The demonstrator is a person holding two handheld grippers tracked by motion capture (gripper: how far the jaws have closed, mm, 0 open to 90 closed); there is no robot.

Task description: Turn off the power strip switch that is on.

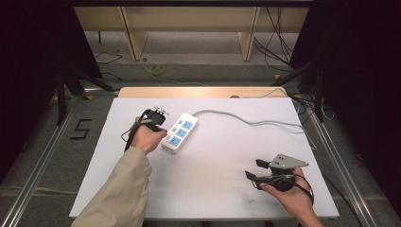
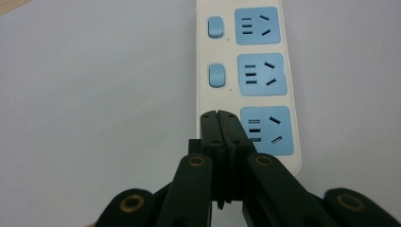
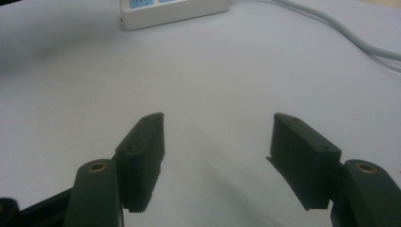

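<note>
A white power strip point(image 1: 180, 132) with three blue sockets and blue rocker switches lies on the white table point(image 1: 213, 165), left of the middle. My left gripper point(image 1: 161, 126) is shut with nothing between its jaws. In the left gripper view its closed tips point(image 2: 222, 119) rest at the nearest switch position of the power strip point(image 2: 246, 71), which they hide; whether they press it I cannot tell. Two other switches point(image 2: 215, 75) show beyond. My right gripper point(image 1: 253, 169) is open and empty above bare table at the front right, its jaws point(image 3: 217, 123) pointing toward the strip's end point(image 3: 175, 9).
The strip's grey cable point(image 1: 246, 120) runs right across the table's far half and off its right edge; it also shows as the cable point(image 3: 340, 33) in the right gripper view. A wooden board point(image 1: 203, 91) borders the far edge. Floor cables lie beyond.
</note>
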